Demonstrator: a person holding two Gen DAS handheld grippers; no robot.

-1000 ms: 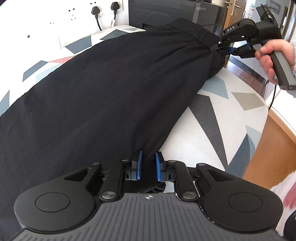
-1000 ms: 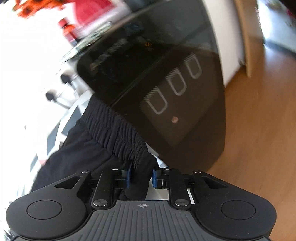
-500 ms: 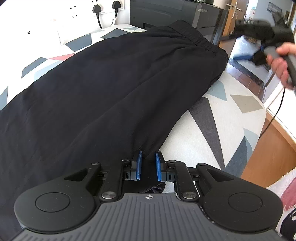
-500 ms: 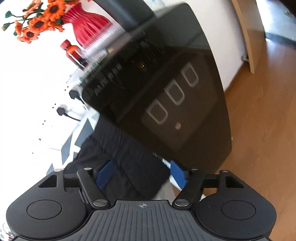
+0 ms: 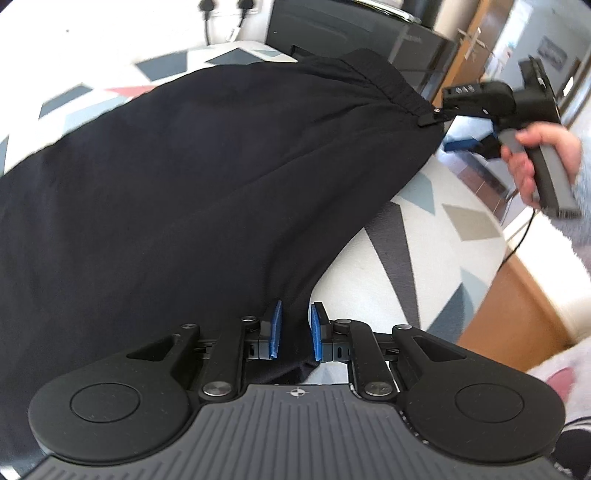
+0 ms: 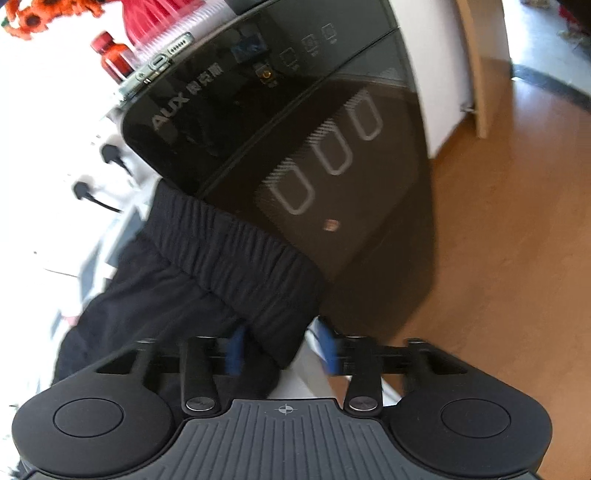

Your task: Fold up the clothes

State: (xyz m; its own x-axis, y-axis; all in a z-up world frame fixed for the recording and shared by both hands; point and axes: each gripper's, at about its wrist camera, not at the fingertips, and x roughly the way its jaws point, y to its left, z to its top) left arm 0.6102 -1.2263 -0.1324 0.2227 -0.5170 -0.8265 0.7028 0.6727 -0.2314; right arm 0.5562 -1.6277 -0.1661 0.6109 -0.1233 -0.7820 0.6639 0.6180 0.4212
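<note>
Black trousers [image 5: 184, 184] lie spread across the patterned table [image 5: 424, 258], elastic waistband [image 5: 384, 81] at the far end. My left gripper [image 5: 294, 332] is shut on the near end of the cloth, which runs up between its blue pads. In the left wrist view a hand [image 5: 535, 147] holds my right gripper [image 5: 445, 129] at the waistband's right corner. In the right wrist view that corner of the waistband [image 6: 236, 251] sits between the jaws of my right gripper [image 6: 282, 349]. These jaws are closing, still apart, and both blue pads are blurred.
A black AUX appliance [image 6: 295, 147] stands right behind the waistband at the table's far end. Wall plugs [image 5: 207, 5] sit at the back left. A red bottle [image 6: 110, 55] stands on top of the appliance. Wooden floor [image 6: 498, 258] lies to the right of the table.
My right gripper let go of the waistband corner, opened wide and lifted off, and now straddles that corner again with jaws narrower. The left gripper rolled slightly, still gripping the cloth.
</note>
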